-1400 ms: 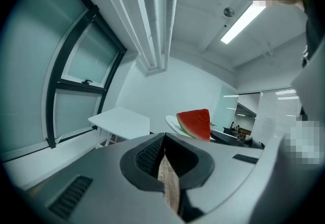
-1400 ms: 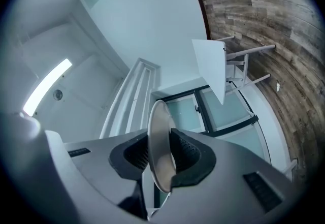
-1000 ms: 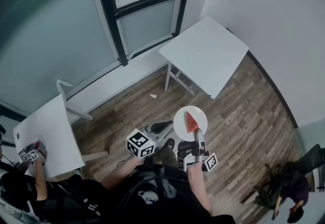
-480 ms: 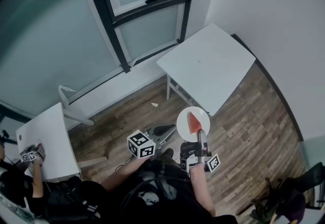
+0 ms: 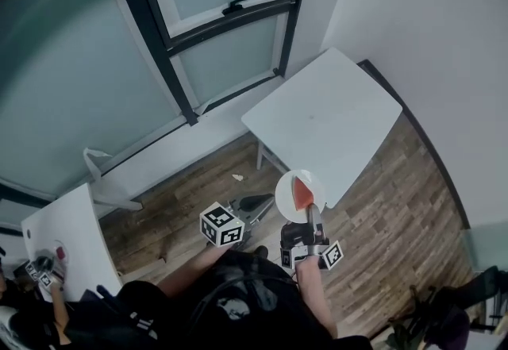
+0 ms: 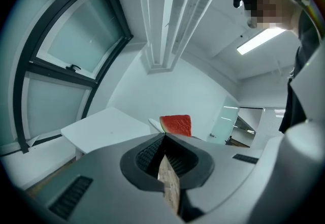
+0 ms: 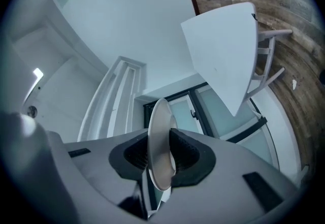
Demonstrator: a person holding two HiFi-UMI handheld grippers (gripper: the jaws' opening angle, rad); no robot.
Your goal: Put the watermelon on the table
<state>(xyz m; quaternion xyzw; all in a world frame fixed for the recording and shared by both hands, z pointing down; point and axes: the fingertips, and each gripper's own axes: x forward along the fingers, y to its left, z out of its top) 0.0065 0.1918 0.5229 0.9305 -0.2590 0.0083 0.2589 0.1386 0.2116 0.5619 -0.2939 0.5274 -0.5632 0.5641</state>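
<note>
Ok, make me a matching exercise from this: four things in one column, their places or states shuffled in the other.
Things:
1. watermelon slice
2. plate
3. left hand-held gripper
4. white table

Places or states:
A. jaws together, nothing between them
B. standing on the wood floor
C. lying on the plate
D. rim clamped in the right hand-held gripper

Pairs: 1-C, 2-D, 3-A, 4-B

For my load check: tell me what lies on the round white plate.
A red wedge-shaped watermelon slice lies on the round white plate, whose near rim the right gripper clamps. The plate surface under the slice is covered.
</note>
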